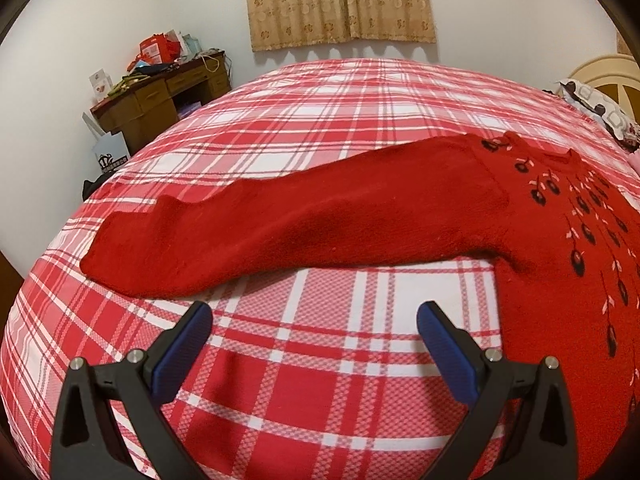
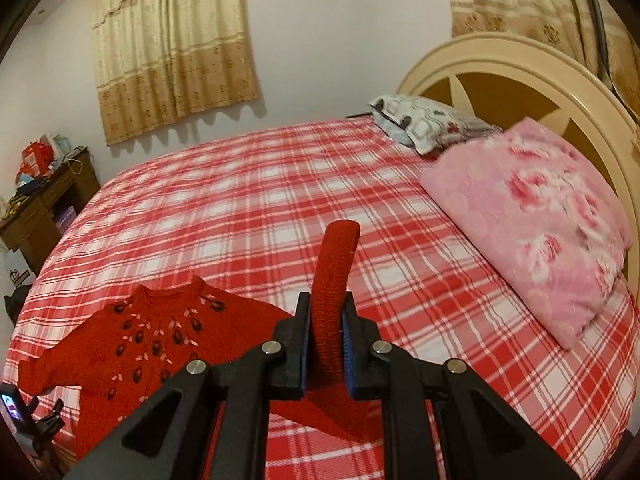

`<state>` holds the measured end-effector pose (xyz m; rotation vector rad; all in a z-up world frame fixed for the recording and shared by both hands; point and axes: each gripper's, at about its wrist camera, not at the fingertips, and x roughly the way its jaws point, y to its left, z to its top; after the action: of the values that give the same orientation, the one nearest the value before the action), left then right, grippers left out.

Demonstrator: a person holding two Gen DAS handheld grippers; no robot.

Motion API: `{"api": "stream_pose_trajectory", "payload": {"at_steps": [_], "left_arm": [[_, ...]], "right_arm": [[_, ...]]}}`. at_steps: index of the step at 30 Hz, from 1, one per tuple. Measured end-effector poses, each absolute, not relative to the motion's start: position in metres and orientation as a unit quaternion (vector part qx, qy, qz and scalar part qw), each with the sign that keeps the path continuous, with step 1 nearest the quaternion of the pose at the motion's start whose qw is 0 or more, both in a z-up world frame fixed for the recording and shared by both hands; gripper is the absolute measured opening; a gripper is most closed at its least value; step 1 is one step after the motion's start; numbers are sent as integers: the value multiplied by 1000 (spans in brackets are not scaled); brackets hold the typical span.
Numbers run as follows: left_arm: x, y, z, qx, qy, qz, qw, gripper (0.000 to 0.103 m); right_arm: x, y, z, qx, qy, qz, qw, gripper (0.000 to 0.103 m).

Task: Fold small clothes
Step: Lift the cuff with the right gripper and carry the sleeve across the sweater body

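on the red-and-white plaid bedspread (image 1: 320, 360) a small red knitted sweater (image 1: 560, 240) lies face up, its embroidered front toward the right of the left wrist view and its neck toward the far side of the bed. one sleeve (image 1: 280, 232) stretches flat out from the body, its long axis running across that view from the shoulder at right to the cuff at left, roughly square to the way the left gripper (image 1: 314, 320) points. that gripper hangs just short of the sleeve's near edge, blue pads spread wide with nothing between them, only bedspread showing in the gap. the right gripper (image 2: 326, 320) is clamped on the other sleeve's end (image 2: 334, 280), the knit pinched between both pads so a ribbed loop arches up beyond the fingertips and the rest trails down toward the body (image 2: 160, 340), which sits low and to the left in the right wrist view. judging from this, the right-hand sleeve is the step in hand: it likely needs carrying leftward, across the embroidered front. the outstretched sleeve belongs to the left gripper, which is far nearer; its cuff lies off to the left of the fingers, not dead ahead, so i would expect a sideways shift before closing. a folded pink floral blanket (image 2: 540, 220) and a patterned pillow (image 2: 424, 124) rest near the headboard (image 2: 520, 72), well apart from the sweater.
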<state>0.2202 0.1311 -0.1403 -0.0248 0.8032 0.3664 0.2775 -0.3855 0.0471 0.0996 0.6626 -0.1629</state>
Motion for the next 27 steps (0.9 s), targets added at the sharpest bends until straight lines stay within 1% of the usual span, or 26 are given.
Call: {"api": "stream_pose_trajectory", "payload": {"at_steps": [9,13,22,27], "left_arm": [[218,137,-147,-37,392,179,902,103],[216,140,-148,-49,393,178,901,103],[213,142,-149,-61,387,172,904,103],[211,149,-149,-84,384,171,904,103]], "right_arm": [[295,-338,76,23,305,-44,951,11],[298,-317,81,12,301,-28,953,9],[313,-258,93,-10,287,14,958,9],[320,-224,103,-20,277,39,960,9]]}}
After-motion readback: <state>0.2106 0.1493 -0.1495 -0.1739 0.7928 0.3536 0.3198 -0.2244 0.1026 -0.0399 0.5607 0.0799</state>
